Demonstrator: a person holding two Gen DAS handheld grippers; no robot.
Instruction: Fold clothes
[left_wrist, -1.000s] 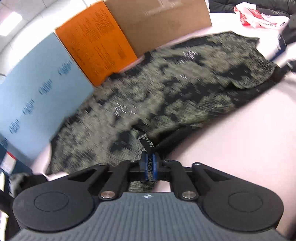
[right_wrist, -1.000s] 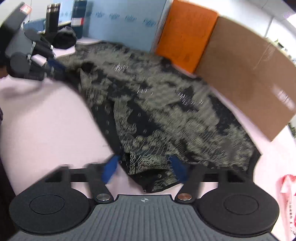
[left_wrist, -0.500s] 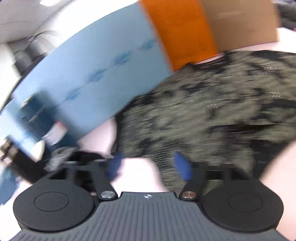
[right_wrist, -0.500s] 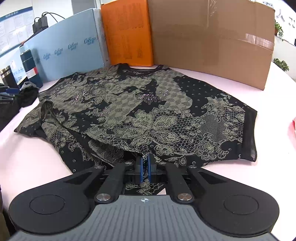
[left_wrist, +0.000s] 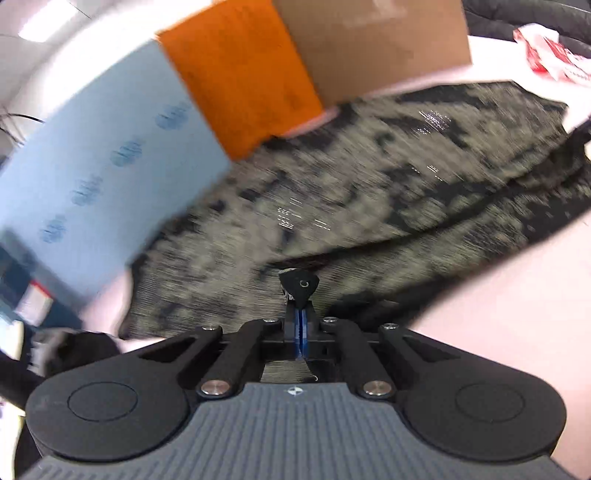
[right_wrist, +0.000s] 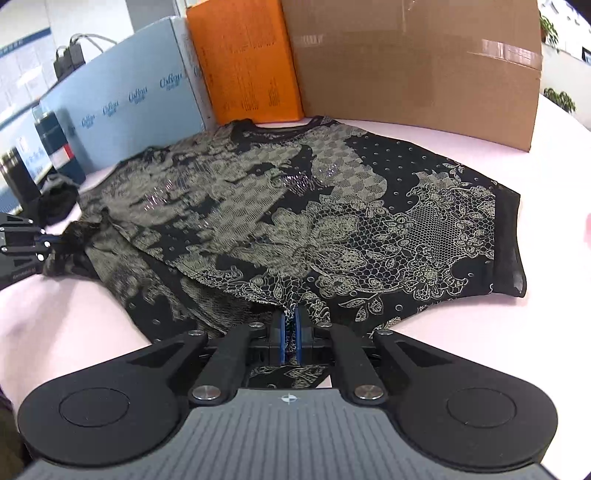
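Observation:
A black shirt with a pale lace print (right_wrist: 295, 206) lies spread on the pink table (right_wrist: 535, 166), neck toward the boxes. My right gripper (right_wrist: 290, 323) is shut on its near hem, with fabric bunched between the blue pads. In the left wrist view the shirt (left_wrist: 369, 192) is blurred by motion. My left gripper (left_wrist: 300, 314) is shut, with a small black fold of the shirt sticking out past its tips. The right wrist view also shows the left gripper (right_wrist: 55, 240) at the far left, pinching the shirt's left edge, which is lifted and gathered there.
A blue box (right_wrist: 129, 99), an orange box (right_wrist: 247, 62) and a cardboard box (right_wrist: 413, 62) stand in a row behind the shirt. Dark flasks (right_wrist: 51, 133) and a black cloth bundle (right_wrist: 57, 201) sit at the left. A red-and-white bag (left_wrist: 546, 62) lies far right.
The left gripper let go, swung left with jaws open, then shut again on the shirt's left edge. The right gripper closed on the near hem and rolled level.

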